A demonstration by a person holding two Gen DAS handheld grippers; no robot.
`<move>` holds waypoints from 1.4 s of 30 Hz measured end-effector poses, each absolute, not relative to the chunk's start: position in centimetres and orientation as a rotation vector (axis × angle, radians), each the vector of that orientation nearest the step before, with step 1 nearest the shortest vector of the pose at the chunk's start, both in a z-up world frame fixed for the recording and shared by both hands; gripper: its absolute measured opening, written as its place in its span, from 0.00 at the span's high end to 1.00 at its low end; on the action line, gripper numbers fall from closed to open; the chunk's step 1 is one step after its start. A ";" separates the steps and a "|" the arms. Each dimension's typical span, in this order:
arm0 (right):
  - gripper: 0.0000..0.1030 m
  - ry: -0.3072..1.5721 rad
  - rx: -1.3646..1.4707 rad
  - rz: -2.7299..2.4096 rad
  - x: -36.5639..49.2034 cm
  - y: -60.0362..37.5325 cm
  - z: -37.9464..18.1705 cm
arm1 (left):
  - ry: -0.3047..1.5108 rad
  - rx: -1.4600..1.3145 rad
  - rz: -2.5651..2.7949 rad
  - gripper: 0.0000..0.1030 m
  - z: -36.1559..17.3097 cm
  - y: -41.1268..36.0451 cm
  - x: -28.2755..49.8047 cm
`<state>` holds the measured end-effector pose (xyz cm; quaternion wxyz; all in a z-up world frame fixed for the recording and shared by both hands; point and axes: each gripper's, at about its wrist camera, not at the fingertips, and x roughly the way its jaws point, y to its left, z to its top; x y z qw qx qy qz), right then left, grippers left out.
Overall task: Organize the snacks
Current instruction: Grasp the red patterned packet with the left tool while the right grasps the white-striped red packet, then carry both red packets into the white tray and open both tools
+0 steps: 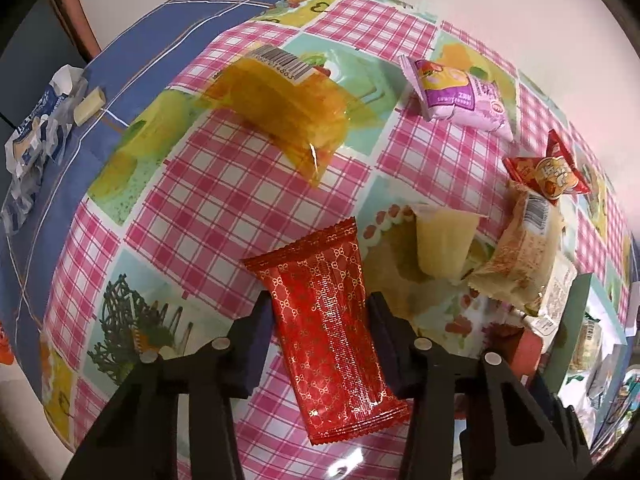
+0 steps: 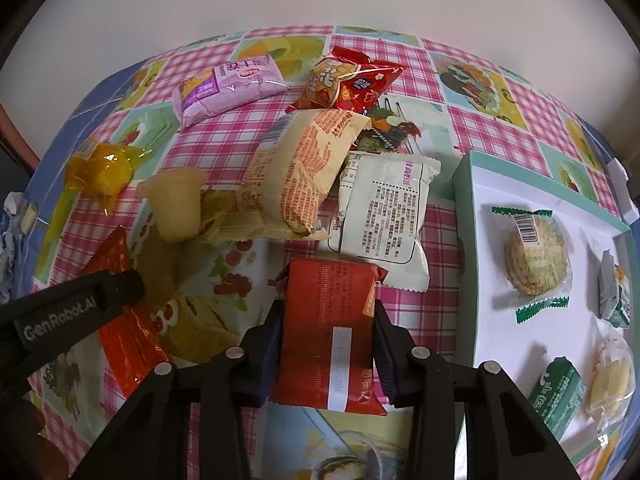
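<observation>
Checked pink cloth point(image 2: 224, 136) w/ snacks scattered, teal-rimmed tray point(image 2: 466, 208) to the R of the right gripper; both tools loaded.

Tray sits just R of the right gripper point(image 2: 328, 320), already holding a round biscuit pack point(image 2: 534, 250) + a few smaller items. Loose pile ahead of it: cream packet point(image 2: 300, 176), white packet point(image 2: 380, 208), purple packet point(image 2: 228, 84). Right gripper's jaws are closed part-way onto an orange-red pack point(image 2: 328, 328), long axis running straight out along the fingers. Left gripper point(image 1: 320, 316) likewise clamps a red patterned sachet point(image 1: 332, 336) mid-length, long axis along the fingers, tilted slightly. Key relation: tray lies R of both tools, right one much nearer, so I'd judge its pack goes in first, by a short swing R.
</observation>
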<state>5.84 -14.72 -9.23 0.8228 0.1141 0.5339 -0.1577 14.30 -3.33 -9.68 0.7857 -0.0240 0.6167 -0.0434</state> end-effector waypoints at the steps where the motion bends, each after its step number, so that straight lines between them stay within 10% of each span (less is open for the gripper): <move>1: 0.59 1.139 0.246 -0.336 5.8 -14.8 -9.2 | 1.327 -0.056 -0.098 0.53 -9.4 -3.3 14.2; 42: 0.59 1.007 0.576 -0.474 -2.2 -25.2 -2.7 | 1.042 0.057 -0.266 0.53 3.2 -8.2 8.2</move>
